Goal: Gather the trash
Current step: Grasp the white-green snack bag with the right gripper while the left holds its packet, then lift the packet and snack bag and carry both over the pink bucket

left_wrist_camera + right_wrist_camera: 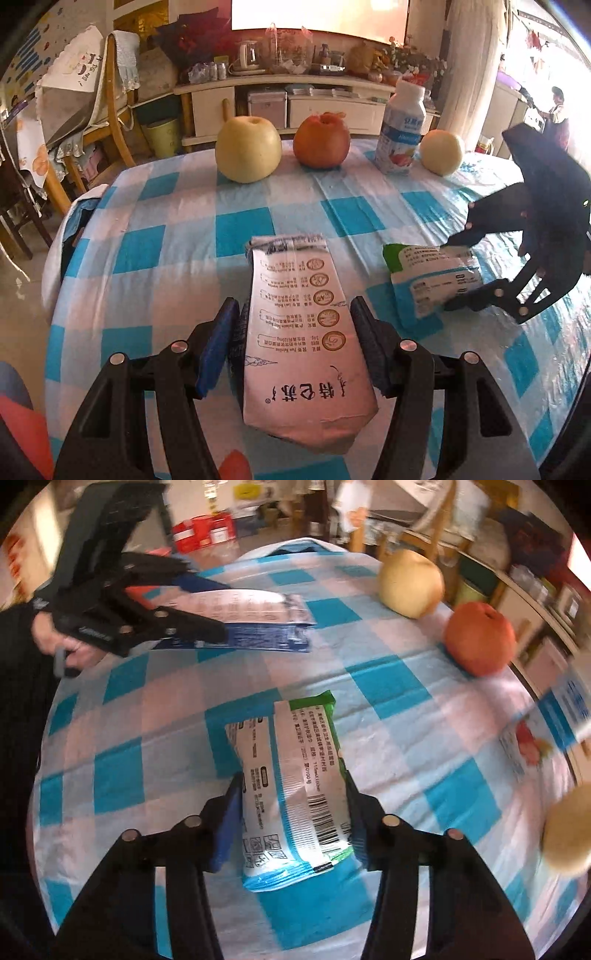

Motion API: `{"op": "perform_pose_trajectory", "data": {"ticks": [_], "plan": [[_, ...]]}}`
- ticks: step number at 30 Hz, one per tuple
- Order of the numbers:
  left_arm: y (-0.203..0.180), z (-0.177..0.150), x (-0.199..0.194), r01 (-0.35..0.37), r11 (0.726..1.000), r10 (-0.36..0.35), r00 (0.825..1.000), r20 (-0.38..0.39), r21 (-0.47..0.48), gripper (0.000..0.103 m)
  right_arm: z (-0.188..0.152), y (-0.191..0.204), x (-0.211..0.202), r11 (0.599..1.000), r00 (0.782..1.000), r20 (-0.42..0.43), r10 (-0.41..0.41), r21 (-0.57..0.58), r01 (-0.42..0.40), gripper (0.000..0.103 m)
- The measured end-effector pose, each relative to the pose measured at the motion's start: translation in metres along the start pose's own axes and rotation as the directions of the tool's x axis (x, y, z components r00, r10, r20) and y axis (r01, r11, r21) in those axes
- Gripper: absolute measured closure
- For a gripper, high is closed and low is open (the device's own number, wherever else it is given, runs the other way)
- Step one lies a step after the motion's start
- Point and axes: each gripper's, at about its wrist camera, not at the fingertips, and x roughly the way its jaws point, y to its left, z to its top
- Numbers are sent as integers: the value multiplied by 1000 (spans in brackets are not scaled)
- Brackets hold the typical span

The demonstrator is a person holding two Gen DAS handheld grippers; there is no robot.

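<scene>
In the left wrist view, the left claw (295,354) is sitting at the bottom centre of the frame, and its two fingers are pressing on both sides of a flattened milk carton (304,332), so it is clamped on it. The carton is reaching from the bottom centre up to the middle of the frame, over the checked blue and white cloth of the surface (166,258). At the right edge of the same frame, the right claw (458,273) is coming in from the side, and its fingers are gripping a wipes packet (428,273) with a green end.

In the right wrist view, the right claw (293,812) is at the bottom centre and its fingers are touching both long sides of the wipes packet (295,782), so it is clamped on the packet. The packet is lying in the middle of the frame over the cloth. In the upper left, the left claw (218,624) is holding the milk carton (258,613).

Along the top of the left wrist frame, a big pear (248,148), an orange-red fruit (322,140), a yogurt bottle (402,129) and a smaller pear (442,151) are standing in a row on the surface.
</scene>
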Motion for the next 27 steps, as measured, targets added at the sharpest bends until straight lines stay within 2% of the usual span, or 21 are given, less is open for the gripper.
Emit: {"op": "perform_pose_trajectory", "data": {"ticks": [4,7,13,18,19,20,22,25,27], "plan": [[-1,-4,-16,-12,1000,12,1000,21,-11,41,-7,17,-7,992,995,18,-98,82,96,59],[0,-9,-29,-30,999,31,999,38,-20,52,-14,38,-18,973,982,38,-182,154,175,61],[-4,-22,-49,-46,999,47,997,58,-19,55,-35,74,-43,917,953,101,-284,319,239,61],[-2,-37,-37,-40,999,40,999,10,24,54,-42,91,-47,889,945,114,-307,389,242,61],[-1,-38,-32,-39,999,39,999,-5,34,46,-43,92,-48,883,944,120,-308,404,237,61],[-2,-39,-23,-70,996,71,997,-20,54,33,-44,93,-49,881,943,131,-306,415,228,61],[-6,-36,-18,-83,993,83,997,0,82,23,-44,95,-49,878,941,142,-308,423,224,61],[-12,-28,-9,-30,995,28,999,30,97,13,-45,96,-47,879,940,154,-304,426,215,61],[-11,-27,4,-18,995,18,1000,-5,95,13,-46,95,-46,880,941,159,-298,429,207,61]]}}
